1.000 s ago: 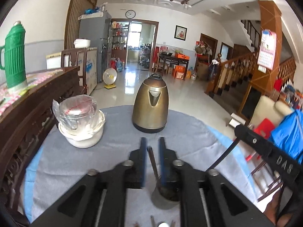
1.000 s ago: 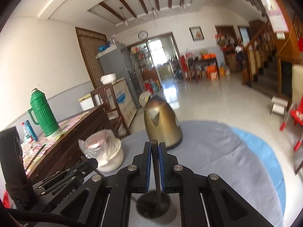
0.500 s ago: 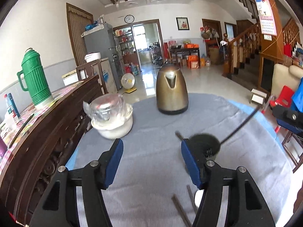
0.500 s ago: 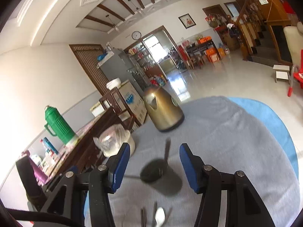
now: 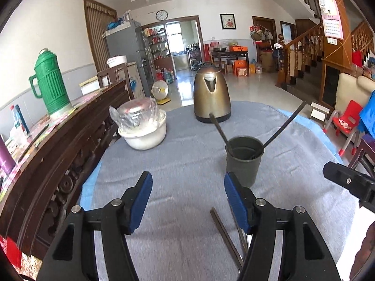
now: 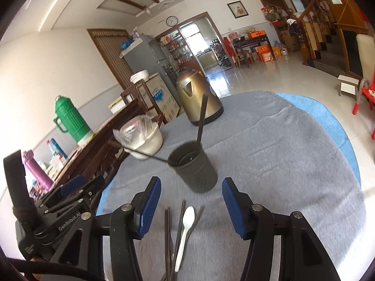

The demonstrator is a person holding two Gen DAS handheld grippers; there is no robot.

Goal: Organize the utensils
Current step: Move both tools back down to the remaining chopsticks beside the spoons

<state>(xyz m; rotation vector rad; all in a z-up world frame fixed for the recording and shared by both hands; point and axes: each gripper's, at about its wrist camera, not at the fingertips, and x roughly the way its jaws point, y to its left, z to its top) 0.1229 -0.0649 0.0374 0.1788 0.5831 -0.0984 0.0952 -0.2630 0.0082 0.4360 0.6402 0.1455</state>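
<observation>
A dark cup point(image 5: 243, 161) stands upright on the grey cloth point(image 5: 187, 159) of the round table. Two long dark sticks point(image 5: 219, 128) stand in the cup and lean out over its rim, one to each side. More sticks lie flat on the cloth in front of the cup point(image 6: 167, 234), and a white spoon point(image 6: 186, 229) lies among them.

The left gripper point(image 5: 187, 201) is spread wide with nothing between its blue pads. The cup is just past its right pad. The right gripper point(image 6: 191, 205) is spread wide too and holds nothing. The spoon and the flat sticks lie below it, between its two fingers.

Behind the cup sits a white bowl point(image 5: 144, 137). A clear plastic bag with something shiny inside point(image 5: 136, 113) rests in the bowl. A gold kettle point(image 5: 211, 93) stands at the far side of the cloth. A green flask point(image 5: 50, 85) stands on the wooden sideboard point(image 5: 70, 138) beside the table.
</observation>
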